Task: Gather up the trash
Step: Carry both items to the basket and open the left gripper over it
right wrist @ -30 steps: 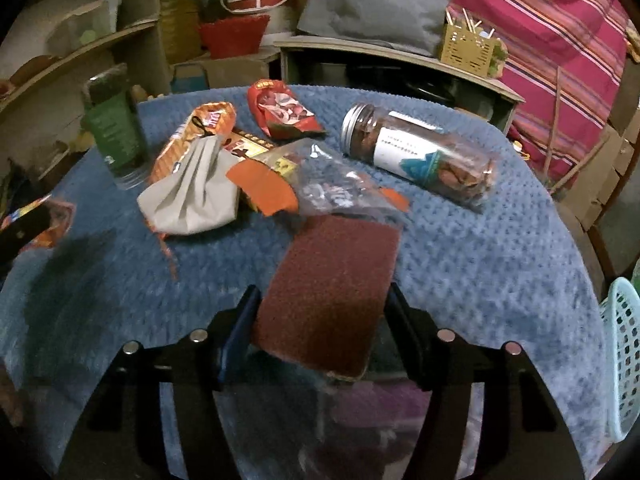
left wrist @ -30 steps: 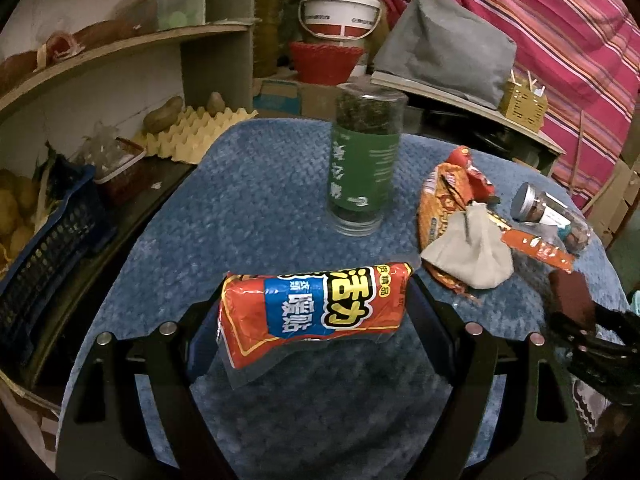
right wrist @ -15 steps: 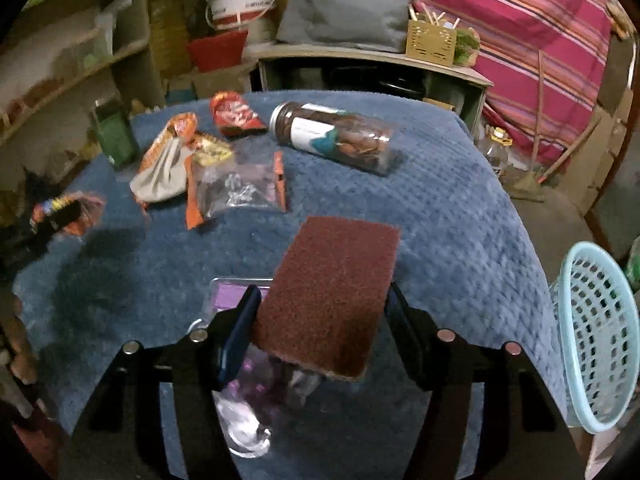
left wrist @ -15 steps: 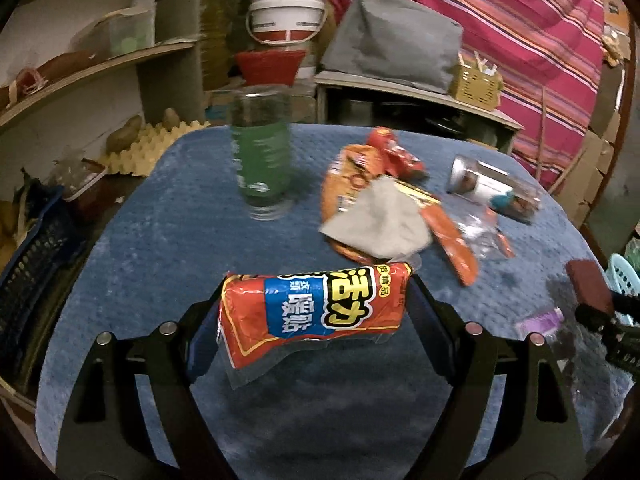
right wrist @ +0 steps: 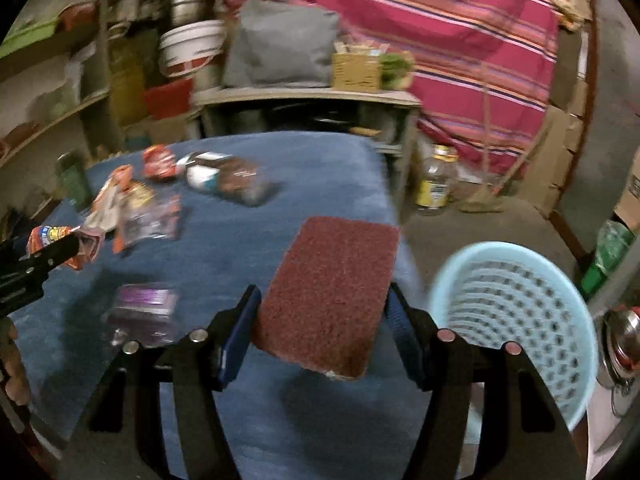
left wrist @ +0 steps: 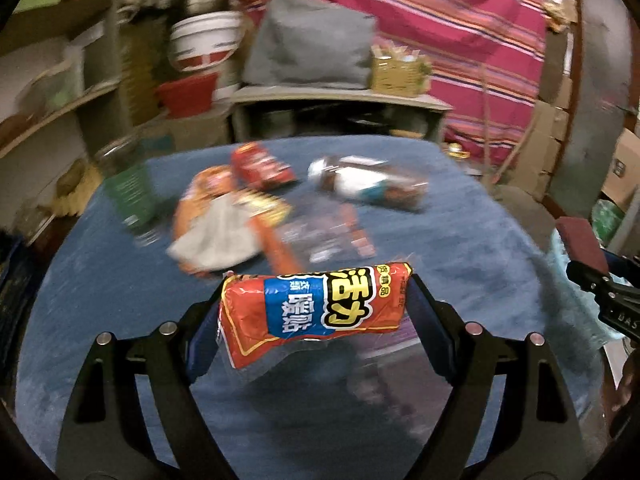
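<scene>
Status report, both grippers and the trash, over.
Left gripper shut on red packet. Right gripper shut on brown scouring pad. Blue basket beside table, path clear.

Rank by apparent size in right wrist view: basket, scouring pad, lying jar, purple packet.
1. basket
2. scouring pad, close to the lens, so it looks inflated
3. lying jar and purple packet: look alike, blurred

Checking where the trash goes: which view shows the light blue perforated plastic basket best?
The right wrist view: the light blue perforated plastic basket shows its rim and holed wall beside the table. The left wrist view catches only a blurred pale blue sliver at the right edge.
</scene>
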